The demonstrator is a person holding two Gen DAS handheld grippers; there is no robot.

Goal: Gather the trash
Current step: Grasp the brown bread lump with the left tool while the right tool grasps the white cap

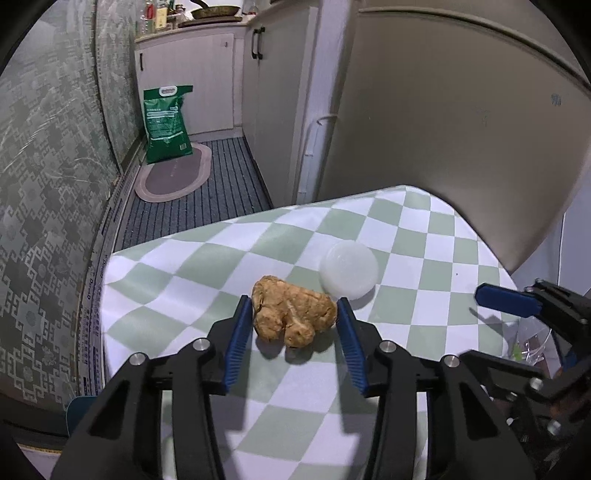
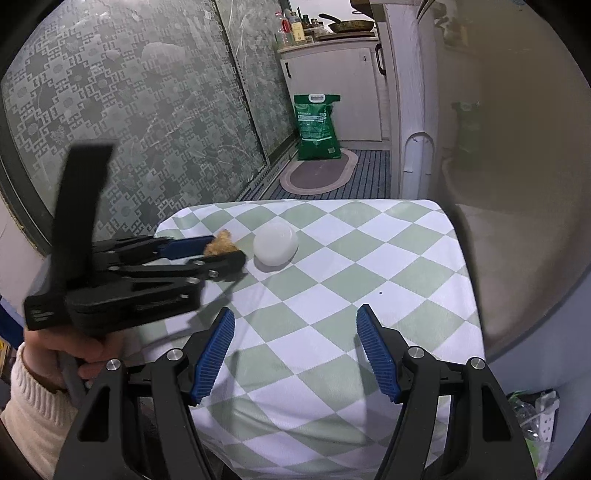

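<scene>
Checkered tablecloth (image 1: 424, 236), left tool (image 1: 294, 308) narrowed against brown crumpled wad (image 1: 293, 315); right tool (image 2: 295, 314) wide, empty.

Patterned glass doors (image 2: 147, 122) — white cabinets (image 1: 207, 81)

A green sack (image 1: 168, 123) is seen standing on an oval mat (image 1: 173, 173) before white cabinets (image 1: 192, 74) (bottles (image 2: 291, 27) and a pan (image 2: 349, 24) are set on top), beside patterned glass panels (image 2: 140, 122).

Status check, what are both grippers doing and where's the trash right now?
Left gripper shut on brown crumpled lump, on checkered tablecloth. Right gripper open, empty. White round lid just beyond lump; nothing blocking.
</scene>
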